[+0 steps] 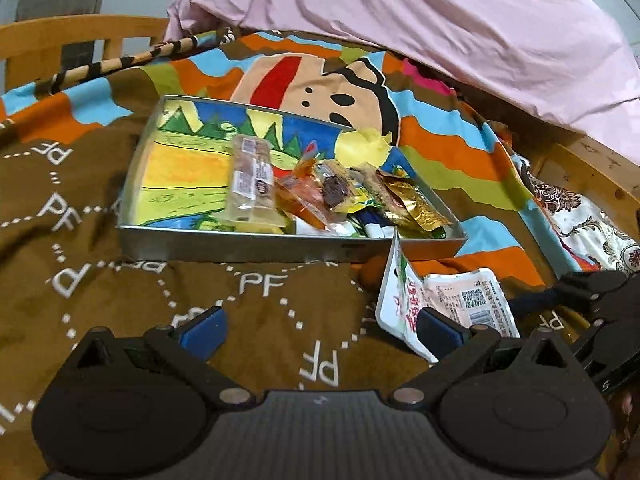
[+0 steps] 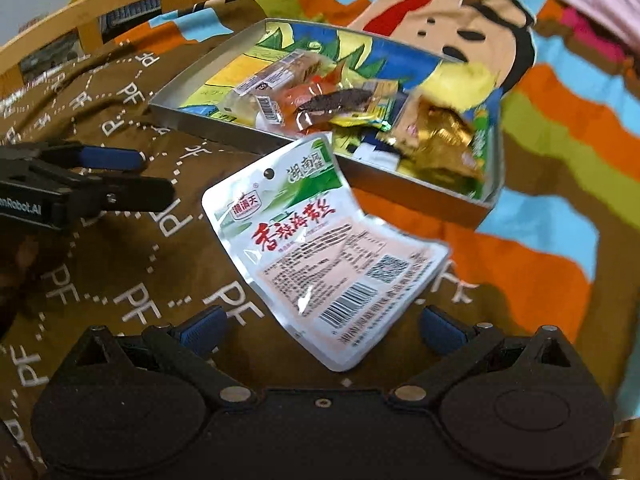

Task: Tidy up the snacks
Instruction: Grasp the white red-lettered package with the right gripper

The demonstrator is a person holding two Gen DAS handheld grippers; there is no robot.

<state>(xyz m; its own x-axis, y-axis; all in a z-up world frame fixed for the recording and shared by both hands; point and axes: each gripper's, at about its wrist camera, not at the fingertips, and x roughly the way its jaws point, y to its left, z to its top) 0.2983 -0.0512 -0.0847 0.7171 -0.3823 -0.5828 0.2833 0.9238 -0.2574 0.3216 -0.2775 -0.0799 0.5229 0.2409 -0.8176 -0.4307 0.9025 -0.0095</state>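
1. Right now the right gripper (image 2: 320,328) stands wide, its blue fingertips (image 2: 202,330) spread to either side of a white seaweed snack packet (image 2: 320,256); neither pad touches the packet in the right wrist view, and whether the packet rests on the blanket or is off it cannot be told.
2. Just ahead of that packet runs the near wall of the metal tray (image 2: 416,188); the packet's top corner overlaps that rim in the view.
3. Inside the tray, snacks crowd the end ahead and to the right of the right gripper: a gold foil packet (image 2: 440,136), a clear-wrapped cake bar (image 2: 272,78) and an orange packet (image 2: 304,98) with a dark snack piece (image 2: 340,102) lying over it. The tray's far-left floor is bare painted metal.
4. The left gripper (image 1: 320,334) is also wide, with only brown blanket (image 1: 260,320) between its fingers. Its right fingertip (image 1: 438,330) overlaps the seaweed packet's edge in the left wrist view; contact cannot be told.
5. From the right wrist view the left gripper sits well off to the left, leaving open blanket between it and the packet.
6. Beyond the tray a pink quilt (image 1: 440,12) is heaped, and a wooden bed rail (image 1: 80,30) runs along the far left.
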